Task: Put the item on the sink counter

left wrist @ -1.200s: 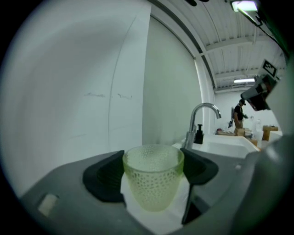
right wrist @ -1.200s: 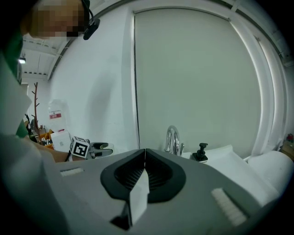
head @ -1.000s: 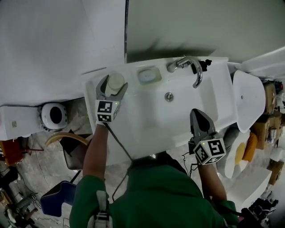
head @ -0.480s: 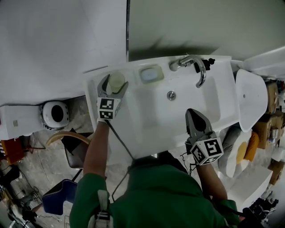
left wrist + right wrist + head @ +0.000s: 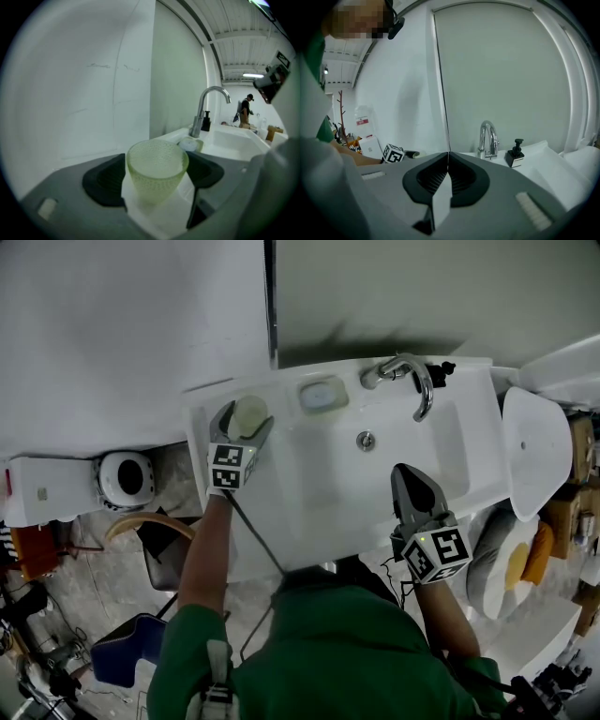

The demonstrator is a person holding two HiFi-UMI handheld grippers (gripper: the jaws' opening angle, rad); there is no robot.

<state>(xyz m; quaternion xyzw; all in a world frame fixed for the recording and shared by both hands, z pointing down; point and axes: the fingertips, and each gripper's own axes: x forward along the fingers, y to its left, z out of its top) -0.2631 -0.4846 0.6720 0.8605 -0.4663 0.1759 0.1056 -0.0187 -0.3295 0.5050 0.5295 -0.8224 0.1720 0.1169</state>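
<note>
Where the white desk (image 5: 281,390) round the basin reaches its back-left corner, beside the wall, the left gripper (image 5: 244,420) is clenched on a pale green, dimpled glass cup (image 5: 156,171). The cup stands upright with its mouth open upward, pinched at its sides between the two dark pads, so it sits squarely in the gripper's mouth, its rim filling the gap from pad to pad. From the head view it lies over that corner of the desk, just left of the soap dish (image 5: 320,395), which holds a pale bar (whether the cup's base actually touches the desk I cannot tell, since the gripper covers it).

Further along the back ledge stand the curved chrome faucet (image 5: 412,381) and, just beyond it, a small black pump bottle (image 5: 515,152). The drain (image 5: 366,439) shows in the basin floor.

The right gripper (image 5: 406,474) is held over the basin's front-right part, well apart from the cup; its two pads meet along a closed seam with nothing between them. The person's green sleeves fill the lower part of the head view.
</note>
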